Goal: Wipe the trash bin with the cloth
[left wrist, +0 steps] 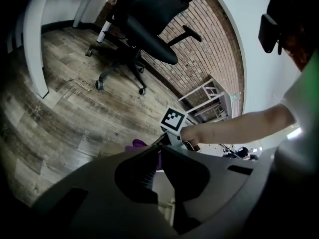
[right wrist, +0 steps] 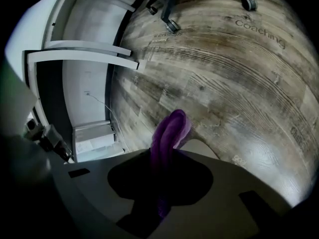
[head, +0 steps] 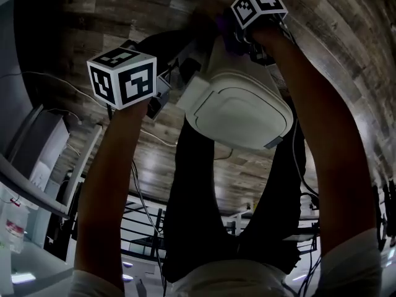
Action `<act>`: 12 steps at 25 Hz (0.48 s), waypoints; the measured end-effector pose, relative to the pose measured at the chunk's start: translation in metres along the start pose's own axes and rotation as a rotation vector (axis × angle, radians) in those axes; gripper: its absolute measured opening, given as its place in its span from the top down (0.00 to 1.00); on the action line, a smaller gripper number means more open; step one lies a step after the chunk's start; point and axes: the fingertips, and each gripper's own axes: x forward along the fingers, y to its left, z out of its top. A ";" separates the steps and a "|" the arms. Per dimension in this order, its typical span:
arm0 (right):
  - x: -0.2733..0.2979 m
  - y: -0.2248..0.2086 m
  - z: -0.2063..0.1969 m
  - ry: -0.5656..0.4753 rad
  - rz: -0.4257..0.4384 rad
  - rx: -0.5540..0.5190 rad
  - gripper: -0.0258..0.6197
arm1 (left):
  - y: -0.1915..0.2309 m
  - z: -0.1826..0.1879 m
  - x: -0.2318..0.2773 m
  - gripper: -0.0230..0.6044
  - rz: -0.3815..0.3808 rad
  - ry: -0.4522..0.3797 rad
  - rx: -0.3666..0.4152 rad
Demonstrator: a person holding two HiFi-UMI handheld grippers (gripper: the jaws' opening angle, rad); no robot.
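Note:
In the head view a white trash bin [head: 238, 113] with a closed lid stands on the wood floor between my arms. My left gripper [head: 162, 98] is at the bin's left corner, its jaws closed on the bin's white edge [left wrist: 162, 183]. My right gripper [head: 235, 42] is at the bin's far end, shut on a purple cloth [head: 226, 33]. In the right gripper view the cloth [right wrist: 170, 133] bulges out past the jaws and lies against the bin's rim [right wrist: 202, 147]. In the left gripper view the cloth [left wrist: 136, 144] shows just beyond my left gripper [left wrist: 160, 146].
A black office chair [left wrist: 149, 29] stands on the floor beyond the bin. A white shelf rack [left wrist: 209, 96] is by the brick wall. White furniture [right wrist: 94, 138] and cables [head: 145, 197] lie to the left. The person's dark trouser legs [head: 198, 197] stand close behind the bin.

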 end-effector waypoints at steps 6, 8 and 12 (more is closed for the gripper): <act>0.029 0.050 0.020 0.007 0.156 0.090 0.81 | 0.020 -0.013 -0.011 0.95 0.010 -0.010 -0.034; 0.041 0.059 0.013 0.041 0.196 0.132 0.81 | 0.023 -0.018 -0.011 0.95 0.008 -0.007 -0.041; 0.057 0.046 -0.007 0.138 0.135 0.115 0.81 | 0.025 -0.021 -0.006 0.95 -0.001 -0.003 -0.040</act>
